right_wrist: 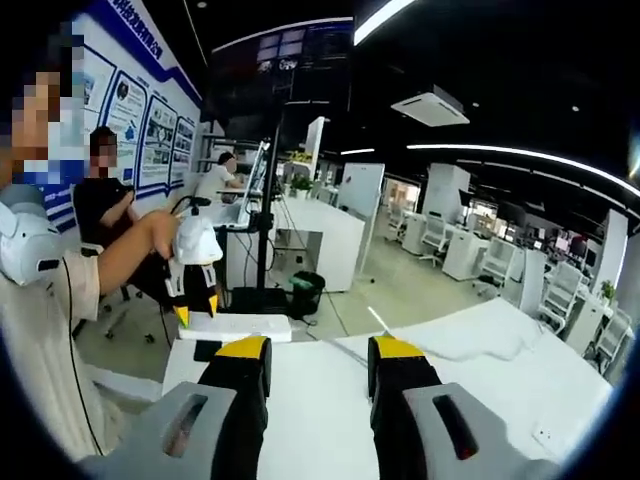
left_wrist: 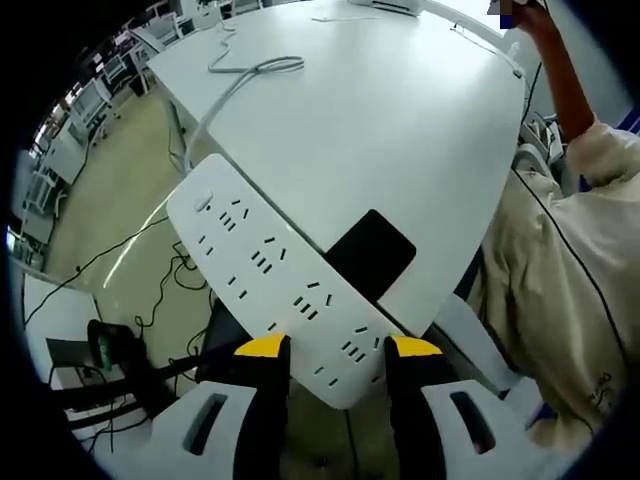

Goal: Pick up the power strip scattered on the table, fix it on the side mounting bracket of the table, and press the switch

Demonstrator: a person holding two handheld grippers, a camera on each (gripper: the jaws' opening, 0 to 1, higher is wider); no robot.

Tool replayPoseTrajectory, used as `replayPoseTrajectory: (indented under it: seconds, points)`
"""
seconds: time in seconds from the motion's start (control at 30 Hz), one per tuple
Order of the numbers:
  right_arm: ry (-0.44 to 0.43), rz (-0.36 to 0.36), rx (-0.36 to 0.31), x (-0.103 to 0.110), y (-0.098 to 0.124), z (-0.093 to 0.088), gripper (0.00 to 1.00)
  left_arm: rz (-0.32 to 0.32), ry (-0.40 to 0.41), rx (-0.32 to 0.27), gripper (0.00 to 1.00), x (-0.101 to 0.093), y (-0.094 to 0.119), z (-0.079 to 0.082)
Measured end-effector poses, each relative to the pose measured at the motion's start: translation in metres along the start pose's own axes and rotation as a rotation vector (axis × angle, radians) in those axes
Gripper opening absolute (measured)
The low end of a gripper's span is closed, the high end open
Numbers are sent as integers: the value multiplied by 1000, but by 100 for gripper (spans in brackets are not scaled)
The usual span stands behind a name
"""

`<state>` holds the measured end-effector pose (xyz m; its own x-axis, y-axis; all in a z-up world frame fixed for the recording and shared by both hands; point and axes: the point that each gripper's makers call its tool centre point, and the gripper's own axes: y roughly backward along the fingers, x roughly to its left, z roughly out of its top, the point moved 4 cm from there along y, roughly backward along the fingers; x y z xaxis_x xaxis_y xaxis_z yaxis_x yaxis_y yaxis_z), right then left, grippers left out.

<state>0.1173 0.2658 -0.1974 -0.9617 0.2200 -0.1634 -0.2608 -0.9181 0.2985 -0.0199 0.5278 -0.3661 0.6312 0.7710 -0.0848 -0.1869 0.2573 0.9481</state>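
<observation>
Spanning the left gripper view from 12 to 3 o'clock, the white table [left_wrist: 400,130] carries a looped cable [left_wrist: 250,70] at 11 o'clock. In the right gripper view, an office with desks lies beyond. The left gripper [left_wrist: 338,352] clamps the power strip [left_wrist: 275,275] at the table edge, beside a black pad [left_wrist: 370,255]. The right gripper [right_wrist: 308,352] stands parted and empty above the table.
</observation>
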Motion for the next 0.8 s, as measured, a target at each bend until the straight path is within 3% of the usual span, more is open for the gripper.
replayPoseTrajectory:
  seconds: [0.8]
  points:
    - [36, 111, 50, 9, -44, 5, 30, -1, 1, 7, 42, 0, -1, 1]
